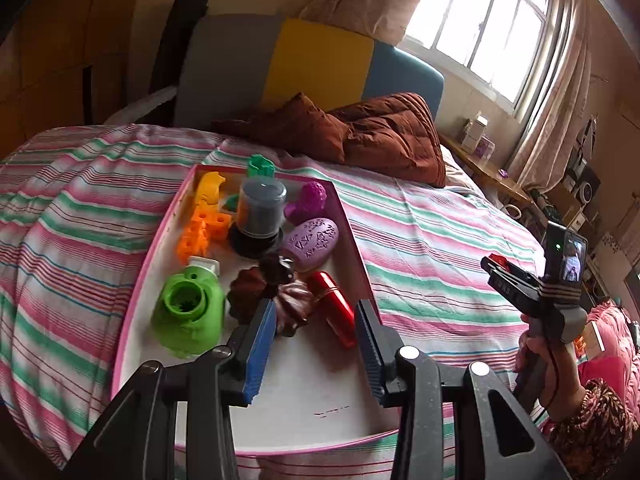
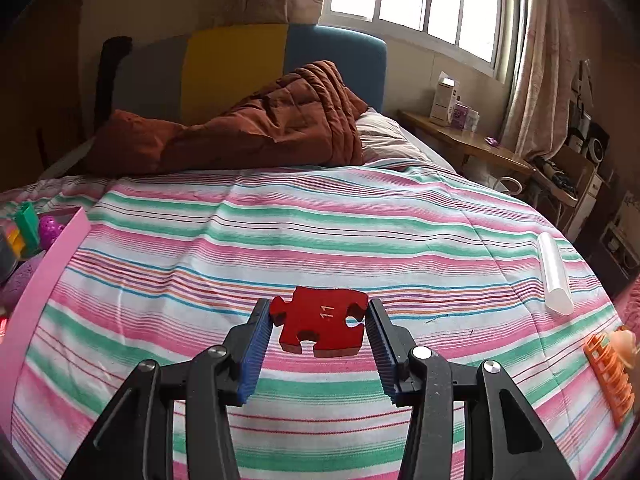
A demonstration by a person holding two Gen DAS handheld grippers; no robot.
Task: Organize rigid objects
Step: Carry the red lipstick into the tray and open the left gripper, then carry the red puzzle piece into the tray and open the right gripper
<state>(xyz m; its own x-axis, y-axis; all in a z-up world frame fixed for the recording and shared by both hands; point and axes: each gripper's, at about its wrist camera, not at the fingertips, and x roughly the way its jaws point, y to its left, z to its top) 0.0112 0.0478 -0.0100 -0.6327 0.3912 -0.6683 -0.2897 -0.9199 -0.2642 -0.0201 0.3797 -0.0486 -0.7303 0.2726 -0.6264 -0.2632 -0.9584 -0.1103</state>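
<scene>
A pink-rimmed white tray (image 1: 304, 396) lies on the striped bed and holds several toys: a green camera toy (image 1: 188, 312), a brown fluted mould (image 1: 280, 296), a red cylinder (image 1: 336, 306), a purple oval (image 1: 312, 244), a grey jar (image 1: 262, 208) and orange blocks (image 1: 204, 228). My left gripper (image 1: 315, 309) hovers open over the tray's near end, nothing between its pads. My right gripper (image 2: 318, 309) is shut on a red puzzle piece (image 2: 320, 328) marked 11, held above the bedspread. In the left wrist view the right gripper (image 1: 498, 266) sits right of the tray.
A white tube (image 2: 554, 276) and an orange rack (image 2: 608, 372) lie on the bed at the right. The tray's pink wall (image 2: 52, 256) stands at the left. A brown quilt (image 2: 248, 128) is heaped by the headboard. A wooden side table (image 2: 472, 140) stands beyond the bed.
</scene>
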